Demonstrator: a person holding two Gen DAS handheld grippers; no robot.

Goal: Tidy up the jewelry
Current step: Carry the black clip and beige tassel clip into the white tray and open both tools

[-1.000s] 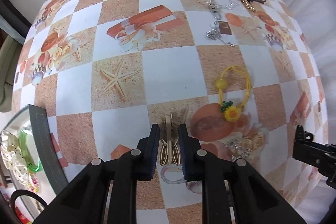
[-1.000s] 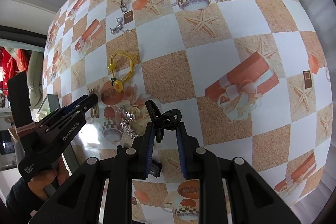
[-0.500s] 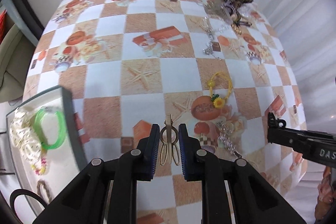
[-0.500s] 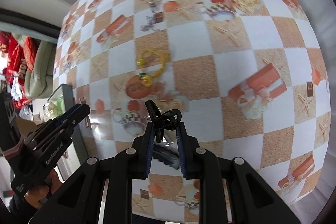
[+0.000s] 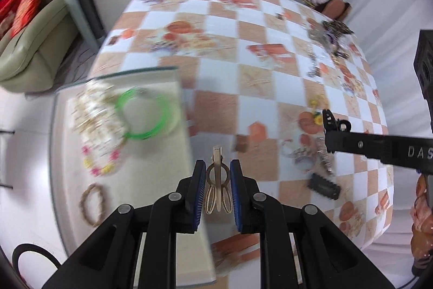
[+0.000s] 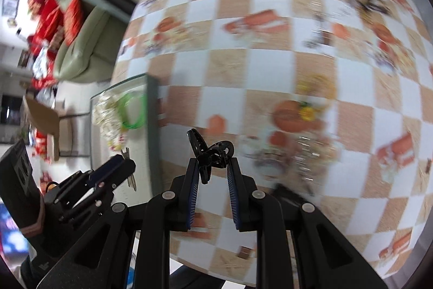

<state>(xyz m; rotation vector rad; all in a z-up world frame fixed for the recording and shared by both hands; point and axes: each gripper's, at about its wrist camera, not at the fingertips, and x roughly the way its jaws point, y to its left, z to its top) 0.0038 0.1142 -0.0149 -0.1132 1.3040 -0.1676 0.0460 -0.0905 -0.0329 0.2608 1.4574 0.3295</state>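
My left gripper (image 5: 216, 169) is shut on a beige hair clip (image 5: 217, 180), held in the air over the right edge of a shallow grey tray (image 5: 62, 148). In the tray lie a green bangle (image 5: 146, 113), a white beaded piece (image 5: 94, 110) and a brown bracelet (image 5: 93, 203). My right gripper (image 6: 212, 167) is shut on a black claw clip (image 6: 209, 152), raised above the checked tablecloth (image 6: 270, 67). The right gripper (image 5: 328, 126) also reaches in from the right of the left wrist view. The left gripper (image 6: 127, 167) shows at the lower left of the right wrist view.
On the cloth lie a yellow hair tie with a flower (image 5: 316, 113), a silver chain (image 5: 322, 156), a black comb clip (image 5: 323, 184) and a heap of jewelry (image 5: 333, 34) at the far right. A sofa with red cushions (image 6: 67, 26) stands beyond the table's left edge.
Both grippers have lifted off the cloth and swung left toward the tray, each still holding its clip. The tray now fills the left of the left wrist view.
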